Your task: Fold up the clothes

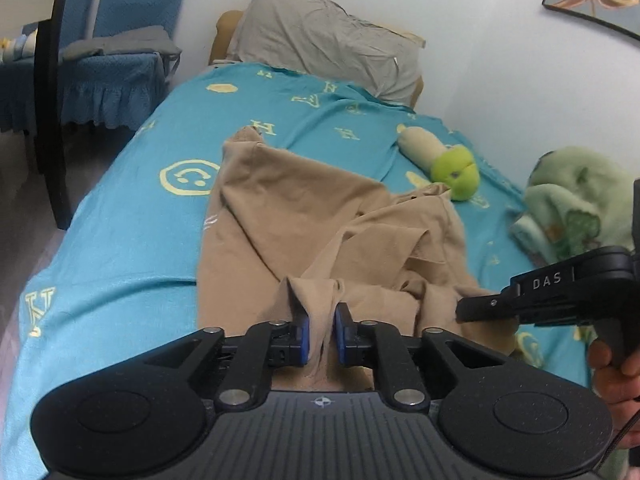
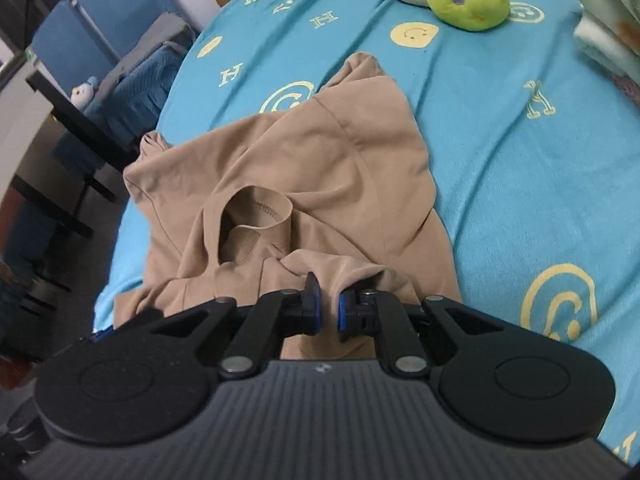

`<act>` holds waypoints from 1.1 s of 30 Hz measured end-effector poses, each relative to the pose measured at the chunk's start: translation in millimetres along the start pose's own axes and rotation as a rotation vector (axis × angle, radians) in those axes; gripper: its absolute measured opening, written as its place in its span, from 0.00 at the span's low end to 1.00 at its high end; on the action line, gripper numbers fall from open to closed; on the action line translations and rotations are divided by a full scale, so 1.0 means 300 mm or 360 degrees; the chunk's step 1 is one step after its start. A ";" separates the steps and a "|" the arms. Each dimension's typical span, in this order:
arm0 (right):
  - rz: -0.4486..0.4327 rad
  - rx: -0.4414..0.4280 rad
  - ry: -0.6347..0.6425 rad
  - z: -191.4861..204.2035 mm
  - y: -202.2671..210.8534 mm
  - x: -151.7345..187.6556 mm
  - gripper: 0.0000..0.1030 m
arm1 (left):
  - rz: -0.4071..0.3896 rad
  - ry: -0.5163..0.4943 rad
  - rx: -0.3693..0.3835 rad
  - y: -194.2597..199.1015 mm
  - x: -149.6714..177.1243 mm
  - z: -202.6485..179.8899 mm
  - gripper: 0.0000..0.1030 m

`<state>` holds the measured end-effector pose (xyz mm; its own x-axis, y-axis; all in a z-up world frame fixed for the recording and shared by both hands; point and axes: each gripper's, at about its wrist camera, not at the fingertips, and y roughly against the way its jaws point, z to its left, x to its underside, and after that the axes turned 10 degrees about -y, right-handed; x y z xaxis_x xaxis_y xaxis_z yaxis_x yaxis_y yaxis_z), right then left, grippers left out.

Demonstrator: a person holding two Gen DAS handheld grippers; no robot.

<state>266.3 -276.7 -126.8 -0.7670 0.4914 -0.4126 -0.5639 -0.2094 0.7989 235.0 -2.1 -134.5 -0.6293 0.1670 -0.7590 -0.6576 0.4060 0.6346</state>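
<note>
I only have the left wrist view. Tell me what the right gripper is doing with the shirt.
Observer: The right gripper has its jaws closed on a bunched fold of the tan shirt.
Operator: Give me the collar's position.
Observer: The neck opening lies just beyond those jaws, slightly to their left, with the inner label patch showing.
</note>
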 end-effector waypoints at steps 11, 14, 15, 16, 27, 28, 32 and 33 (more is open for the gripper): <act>-0.0269 -0.0105 0.0075 0.068 0.230 0.074 0.90 | -0.0199 -0.0087 -0.0134 0.278 -0.061 -0.123 0.82; -0.0379 -0.0155 0.0066 0.080 0.348 0.122 0.89 | -0.0230 -0.0066 -0.0103 0.375 -0.046 -0.152 0.95; -0.0386 -0.0178 0.0049 0.073 0.377 0.139 0.89 | -0.0238 -0.0052 -0.0104 0.405 -0.031 -0.158 0.99; -0.0393 -0.0201 0.0033 0.066 0.406 0.157 0.89 | -0.0245 -0.0038 -0.0106 0.435 -0.016 -0.164 1.00; -0.0155 -0.0249 -0.0502 -0.133 0.439 0.326 0.89 | 0.0080 0.0386 0.0044 0.469 0.208 -0.073 0.97; -0.0129 -0.0261 -0.0576 -0.155 0.428 0.329 0.89 | 0.0156 0.0440 0.0050 0.442 0.222 -0.061 0.94; 0.0000 -0.0284 -0.0921 -0.246 0.371 0.350 0.89 | 0.0293 0.0589 0.0201 0.353 0.272 -0.026 0.89; 0.0050 -0.0311 -0.1008 -0.262 0.350 0.360 0.89 | 0.0301 0.0645 0.0237 0.335 0.283 -0.013 0.88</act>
<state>100.1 -312.1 -121.9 -0.4895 0.8720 -0.0057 -0.6352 -0.3521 0.6874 113.8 49.4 -134.5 -0.8627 -0.1019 -0.4954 -0.4681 0.5315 0.7060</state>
